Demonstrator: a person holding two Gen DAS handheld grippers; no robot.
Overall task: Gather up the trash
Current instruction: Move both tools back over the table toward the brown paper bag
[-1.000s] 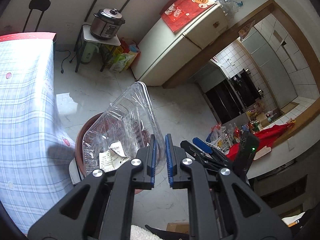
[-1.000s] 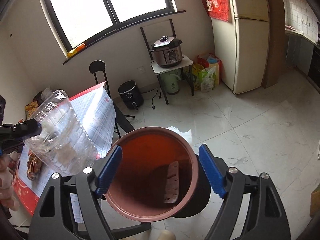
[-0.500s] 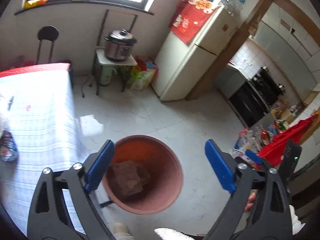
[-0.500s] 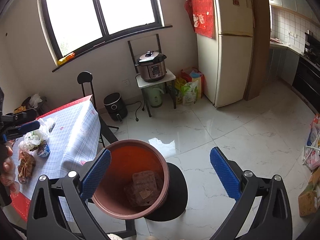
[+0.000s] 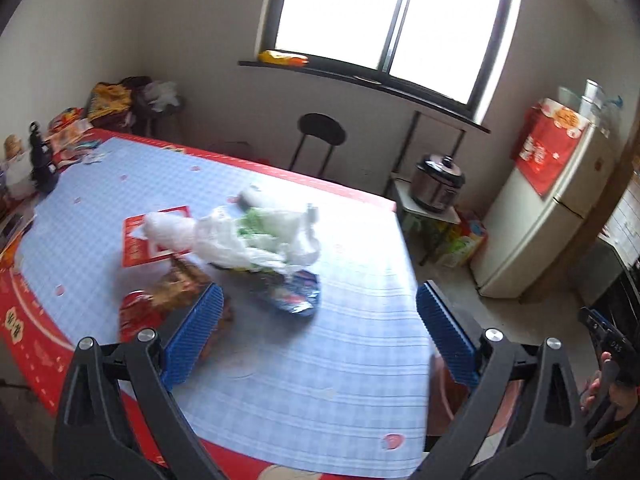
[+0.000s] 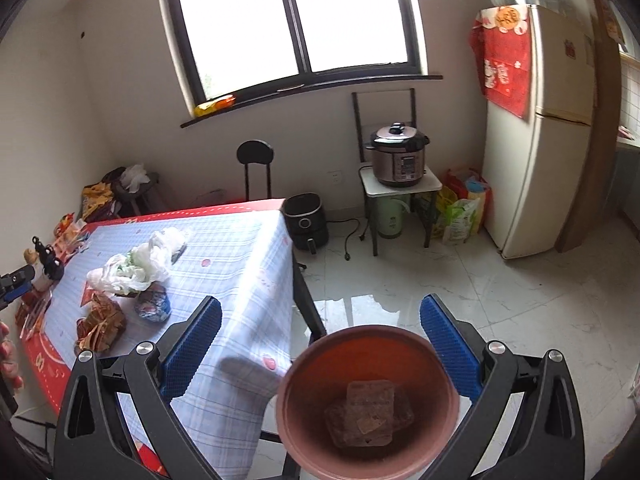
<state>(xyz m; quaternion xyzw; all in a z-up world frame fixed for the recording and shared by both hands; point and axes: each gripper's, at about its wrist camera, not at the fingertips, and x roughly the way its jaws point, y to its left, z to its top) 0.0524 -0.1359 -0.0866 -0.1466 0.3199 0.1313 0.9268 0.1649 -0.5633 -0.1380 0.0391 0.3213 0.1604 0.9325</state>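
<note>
My left gripper (image 5: 316,320) is open and empty above the table with the blue checked cloth (image 5: 328,368). Ahead of it lie a crumpled white plastic bag (image 5: 248,240), a blue wrapper (image 5: 294,294), a brown wrapper (image 5: 180,284) and a red packet (image 5: 134,316). My right gripper (image 6: 320,344) is open and empty above the brown bin (image 6: 304,416), which holds a clear plastic tray (image 6: 368,412). The white bag (image 6: 132,268), blue wrapper (image 6: 154,306) and brown wrapper (image 6: 100,322) also show on the table (image 6: 236,280) in the right wrist view.
A black chair (image 6: 255,168), an air fryer (image 6: 306,222), a rice cooker (image 6: 399,156) on a small stand and a fridge (image 6: 536,136) line the far wall. Snack packets and a black figure (image 5: 42,160) sit at the table's far left.
My left gripper let the clear tray fall into the bin, opened, and swung left from the bin to the table. My right gripper stayed open and drew back a little.
</note>
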